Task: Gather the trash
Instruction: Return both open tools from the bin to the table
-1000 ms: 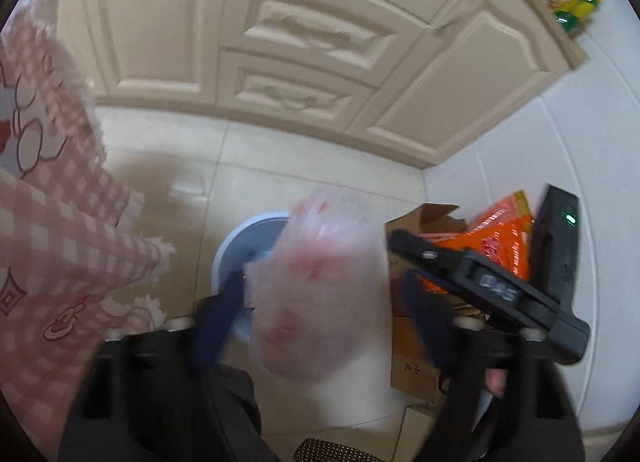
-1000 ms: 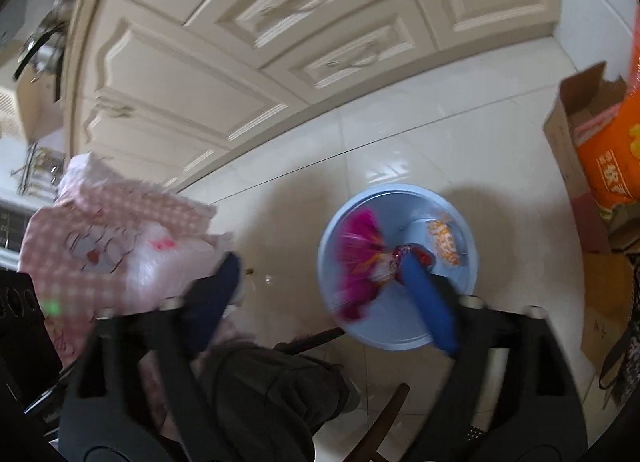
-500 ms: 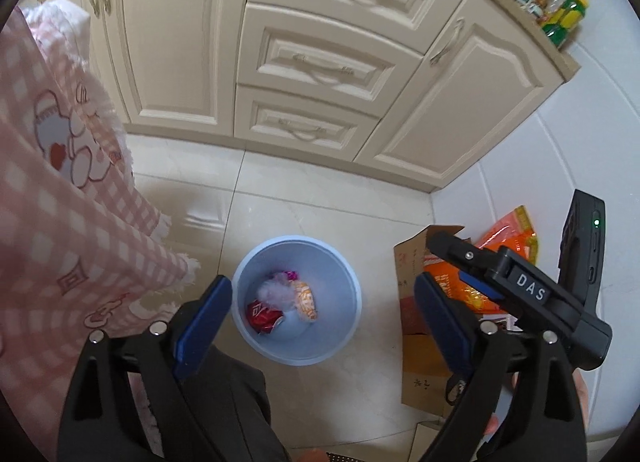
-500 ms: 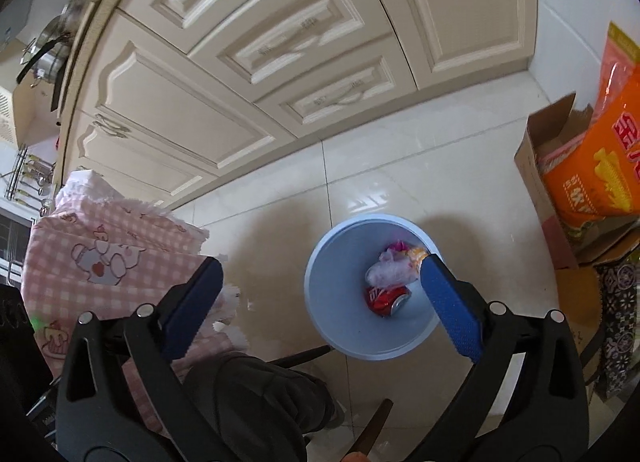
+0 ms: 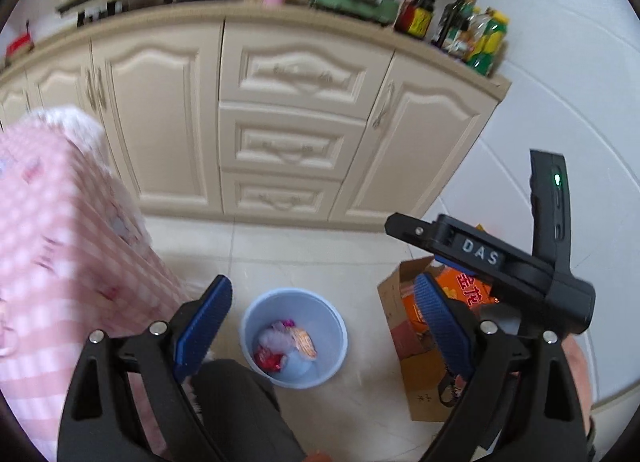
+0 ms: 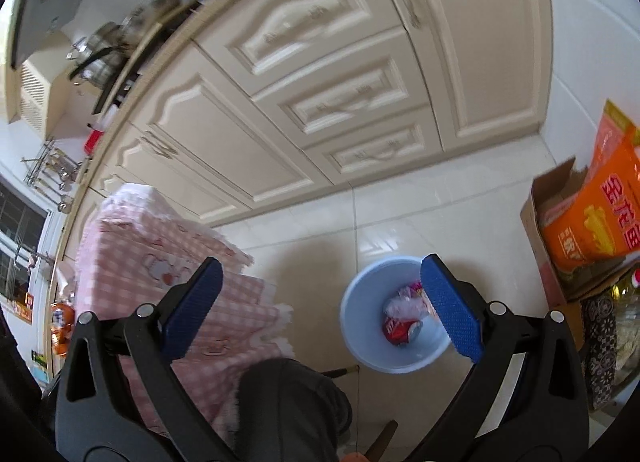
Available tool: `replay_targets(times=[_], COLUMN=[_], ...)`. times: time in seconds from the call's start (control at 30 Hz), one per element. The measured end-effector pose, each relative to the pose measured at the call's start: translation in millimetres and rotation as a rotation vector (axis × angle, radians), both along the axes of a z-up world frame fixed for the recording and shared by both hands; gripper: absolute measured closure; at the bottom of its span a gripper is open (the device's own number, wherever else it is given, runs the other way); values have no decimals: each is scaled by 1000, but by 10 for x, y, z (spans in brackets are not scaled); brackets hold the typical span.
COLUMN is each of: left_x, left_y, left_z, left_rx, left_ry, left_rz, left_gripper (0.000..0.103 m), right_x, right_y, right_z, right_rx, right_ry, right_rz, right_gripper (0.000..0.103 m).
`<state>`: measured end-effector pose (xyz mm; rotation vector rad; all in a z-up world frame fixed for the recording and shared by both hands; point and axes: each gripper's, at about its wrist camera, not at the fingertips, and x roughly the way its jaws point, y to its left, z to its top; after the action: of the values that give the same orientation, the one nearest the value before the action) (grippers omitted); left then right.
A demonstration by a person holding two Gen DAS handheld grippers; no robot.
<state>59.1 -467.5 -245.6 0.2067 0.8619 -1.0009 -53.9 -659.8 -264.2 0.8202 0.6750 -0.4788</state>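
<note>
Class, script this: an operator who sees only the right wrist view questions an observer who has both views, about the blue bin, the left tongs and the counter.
Operator: Part of the blue bin is hidden from me. What lies there?
Observer: An orange snack packet, on top of the other trash.
Operator: And the left tongs?
Observer: Open. They have just been opening, with nothing between them.
Operator: What stands at the counter's right end?
Observer: A cluster of sauce bottles.

trash [image 5: 286, 344] in bin [image 5: 256, 308]; box [image 5: 390, 296] right; cabinets [image 5: 280, 109] behind.
</note>
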Motion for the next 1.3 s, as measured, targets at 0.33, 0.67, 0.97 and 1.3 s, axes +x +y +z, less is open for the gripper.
replay_targets(times=[0.33,0.67,0.97,1.3], left_x=[6,116,222,588], left_y=[855,1849,2846,3831], left_z=[825,1423,1774,1642], left_rx=[-145,-224,-229,-132], left_ry=[-122,-258,-412,-487], left_rz=[80,213,372,566], left_gripper=[10,9,7,6], right_x=[149,453,763,1309], right_y=[543,1351,2140,3085], right_z=[818,1607,1966,2004], right_rx=[-111,-225,-288,-335], right_ry=[-64,-164,-228,-231], right_rz=[68,207,360,574], right_gripper=[6,6,6,6])
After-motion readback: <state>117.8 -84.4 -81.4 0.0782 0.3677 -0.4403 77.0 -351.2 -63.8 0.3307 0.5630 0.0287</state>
